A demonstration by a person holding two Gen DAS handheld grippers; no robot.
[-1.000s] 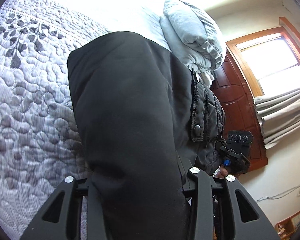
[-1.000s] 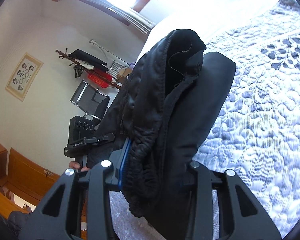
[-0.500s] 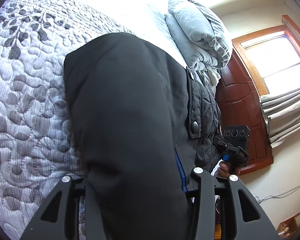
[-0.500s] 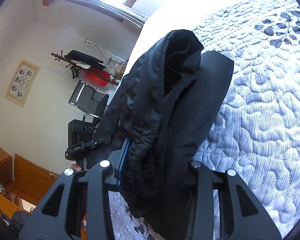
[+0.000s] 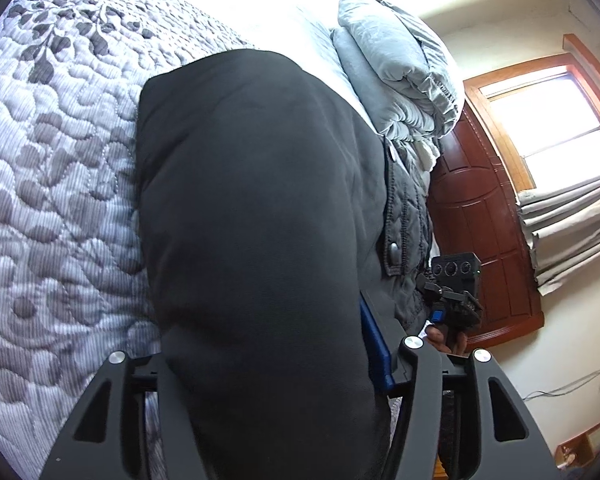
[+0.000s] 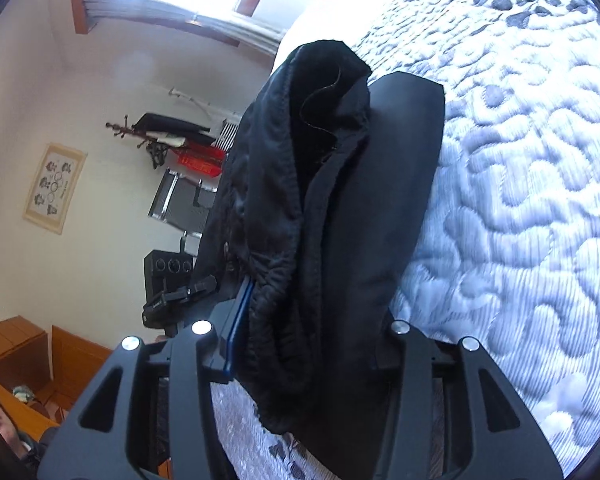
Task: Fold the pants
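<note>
Black pants [image 5: 260, 208], folded into a thick bundle, lie over the grey quilted bedspread [image 5: 52, 168]. My left gripper [image 5: 276, 356] has the smooth leg end between its fingers. Its jaws are opening, and the blue pad [image 5: 374, 340] on the right finger stands bare beside the cloth. In the right wrist view the gathered waistband [image 6: 300, 184] fills my right gripper [image 6: 300, 332]. Those jaws are opening too, though the cloth still bears on the blue pad [image 6: 238, 320]. Each view shows the other gripper's camera block [image 5: 456, 280] [image 6: 168, 276] beyond the pants.
A folded grey blanket [image 5: 400, 72] lies at the bed's far end, beside a dark wooden door [image 5: 480, 220] and a bright window [image 5: 560, 120]. The person's quilted jacket [image 5: 408, 216] is close behind the pants. A coat rack [image 6: 156, 136], a chair [image 6: 180, 200] and wooden furniture [image 6: 16, 352] line the wall.
Both grippers have sunk toward the bedspread with the pants. The left jaws have widened, baring the blue pad that the cloth covered before. The right jaws have widened slightly.
</note>
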